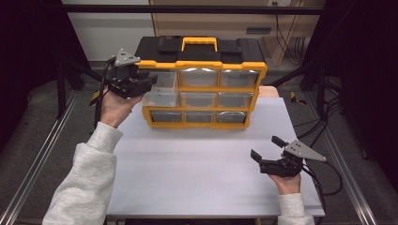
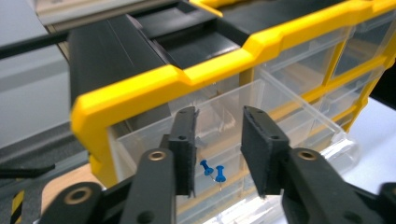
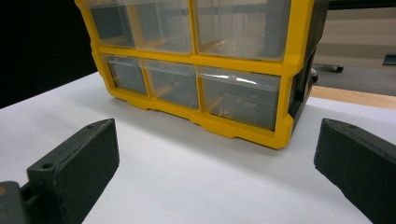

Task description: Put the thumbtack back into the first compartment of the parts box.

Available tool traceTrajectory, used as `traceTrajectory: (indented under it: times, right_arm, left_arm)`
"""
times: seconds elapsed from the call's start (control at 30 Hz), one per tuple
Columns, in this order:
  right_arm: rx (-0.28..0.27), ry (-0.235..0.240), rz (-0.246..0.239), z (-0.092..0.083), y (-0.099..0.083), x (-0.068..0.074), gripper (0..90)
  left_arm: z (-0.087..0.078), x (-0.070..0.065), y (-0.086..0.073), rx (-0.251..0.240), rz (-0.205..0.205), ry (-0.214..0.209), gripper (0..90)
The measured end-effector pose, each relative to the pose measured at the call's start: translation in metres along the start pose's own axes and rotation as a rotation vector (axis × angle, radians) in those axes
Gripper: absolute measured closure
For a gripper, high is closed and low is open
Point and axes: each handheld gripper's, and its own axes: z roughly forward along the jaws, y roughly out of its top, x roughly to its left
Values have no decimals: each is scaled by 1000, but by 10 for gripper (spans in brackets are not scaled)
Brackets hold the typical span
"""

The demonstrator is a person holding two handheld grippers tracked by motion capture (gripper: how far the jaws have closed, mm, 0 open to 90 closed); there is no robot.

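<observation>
While clear of the organizer [image 1: 202, 89], right gripper [image 1: 268, 151] over bare table [image 1: 187, 168].

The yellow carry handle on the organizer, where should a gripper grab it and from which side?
Grip the middle of the yellow handle, coming straight down from above. It lies on the organizer's black lid, centered, with its long bar running left to right, so jaws should close front to back across that bar.
</observation>
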Motion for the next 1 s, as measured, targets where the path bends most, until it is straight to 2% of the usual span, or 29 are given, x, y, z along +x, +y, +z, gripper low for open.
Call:
traceTrajectory:
  times: [0.07,0.13,0.23,0.33,0.47,0.57,0.9,1.0]
  right_arm:
    - [5,0,1,0,0,0,5]
    - [1,1,0,0,0,0,5]
    - [-1,0,3,1,0,1,5]
    - [5,-2,5,1,0,1,5]
    - [6,-2,5,1,0,1,5]
    - [6,-3,6,1,0,0,5]
    - [6,-2,6,0,0,0,5]
    - [5,-1,2,0,0,0,5]
  left_arm:
    - [-6,0,-1,-30,-10,-14,579]
    - [-10,-1,-2,-49,-3,-24,521]
    - [-17,-3,-6,-84,1,-25,396]
    - [-22,-4,-9,-95,-19,-50,269]
    - [-29,-6,-15,-105,-12,-78,161]
    - [-35,-8,-22,-125,-18,-99,123]
    - [-50,-18,-43,-160,-7,-103,96]
    - [-51,-19,-50,-153,9,-102,95]
